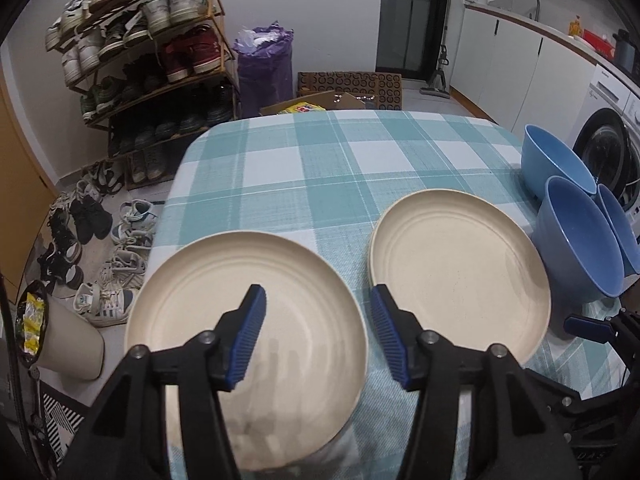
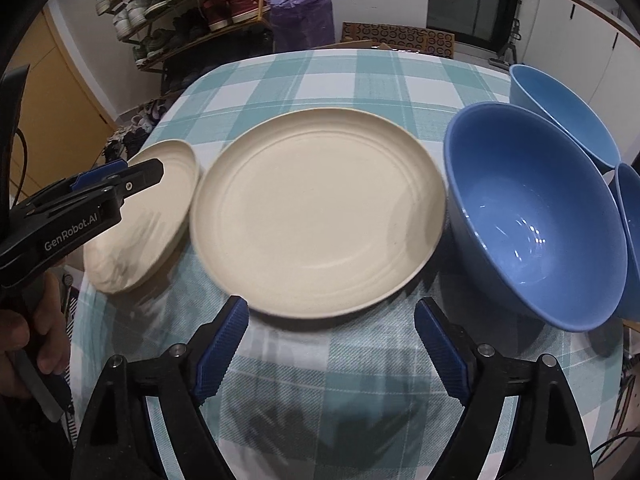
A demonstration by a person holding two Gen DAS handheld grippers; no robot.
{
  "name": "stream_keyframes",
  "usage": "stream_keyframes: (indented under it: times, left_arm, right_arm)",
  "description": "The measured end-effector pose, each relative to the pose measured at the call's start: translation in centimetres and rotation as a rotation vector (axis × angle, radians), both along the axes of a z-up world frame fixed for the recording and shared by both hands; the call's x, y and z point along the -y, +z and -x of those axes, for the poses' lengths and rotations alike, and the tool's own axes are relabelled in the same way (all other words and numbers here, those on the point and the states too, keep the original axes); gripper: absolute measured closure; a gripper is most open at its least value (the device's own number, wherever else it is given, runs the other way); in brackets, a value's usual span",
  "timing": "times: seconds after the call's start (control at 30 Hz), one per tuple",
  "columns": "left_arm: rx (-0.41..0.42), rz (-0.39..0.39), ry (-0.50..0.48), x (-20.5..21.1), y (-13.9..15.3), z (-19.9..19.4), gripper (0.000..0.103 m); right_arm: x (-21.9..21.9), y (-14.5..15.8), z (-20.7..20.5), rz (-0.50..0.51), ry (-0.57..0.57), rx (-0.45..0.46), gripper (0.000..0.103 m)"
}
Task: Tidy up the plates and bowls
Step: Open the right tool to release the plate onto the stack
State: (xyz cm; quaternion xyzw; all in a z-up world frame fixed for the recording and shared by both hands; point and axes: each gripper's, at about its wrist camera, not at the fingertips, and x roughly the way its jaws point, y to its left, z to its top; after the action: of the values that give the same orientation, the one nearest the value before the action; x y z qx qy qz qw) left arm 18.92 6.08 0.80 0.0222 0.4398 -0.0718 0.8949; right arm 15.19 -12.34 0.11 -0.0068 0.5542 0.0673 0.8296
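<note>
Cream-coloured, round and shallow, two ridged plastic plates lie flat on a table covered by a teal-and-white checked tablecloth. On the left, the first cream plate sits at the near left corner of the table, its left edge reaching the table's side. The left gripper hangs over this plate's right portion with its blue ribbed pads apart and nothing between them; one finger is above the plate, the other above the cloth in the gap between the plates. In the right wrist view a hand grips this tool's handle. Just to the right, separated by a narrow strip of cloth, lies the second cream plate. The right gripper is positioned at this plate's near edge, jaws spread wide, holding nothing, pads clear of the rim. Right of the second plate, close beside it, stands a large blue bowl, upright. A second blue bowl stands farther back, and a third blue bowl is partly cut off at the right edge.
</note>
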Motion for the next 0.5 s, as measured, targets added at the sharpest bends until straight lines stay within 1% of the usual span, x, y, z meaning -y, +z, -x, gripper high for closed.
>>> stream_keyframes:
  times: [0.03,0.07,0.1,0.13,0.23,0.33,0.5]
  left_arm:
    - [0.006,0.002,0.007,-0.3,0.3,0.4,0.031]
    - [0.017,0.004,0.018,-0.7,0.6,0.9,0.018]
    - [0.027,0.004,0.026,-1.0,0.9,1.3,0.013]
    - [0.038,0.002,0.031,-1.3,1.2,1.8,0.012]
    - [0.051,-0.002,0.047,-2.2,1.8,3.0,0.005]
    - [0.062,0.006,0.075,-3.3,2.4,4.0,0.004]
    - [0.085,0.004,0.119,-5.2,3.2,5.6,0.002]
  right_arm:
    - [-0.2,0.2,0.3,-0.001,0.011,0.000,0.016]
    - [-0.5,0.4,0.6,-0.008,0.024,0.001,0.016]
    - [-0.7,0.5,0.8,-0.017,0.034,0.001,0.016]
    - [-1.1,0.7,0.9,-0.024,0.046,0.000,0.016]
    - [-1.9,1.1,1.3,-0.040,0.071,0.003,0.016]
    - [-3.1,1.5,1.3,-0.062,0.103,0.002,0.016]
    - [-5.2,2.5,1.6,-0.065,0.163,0.022,0.016]
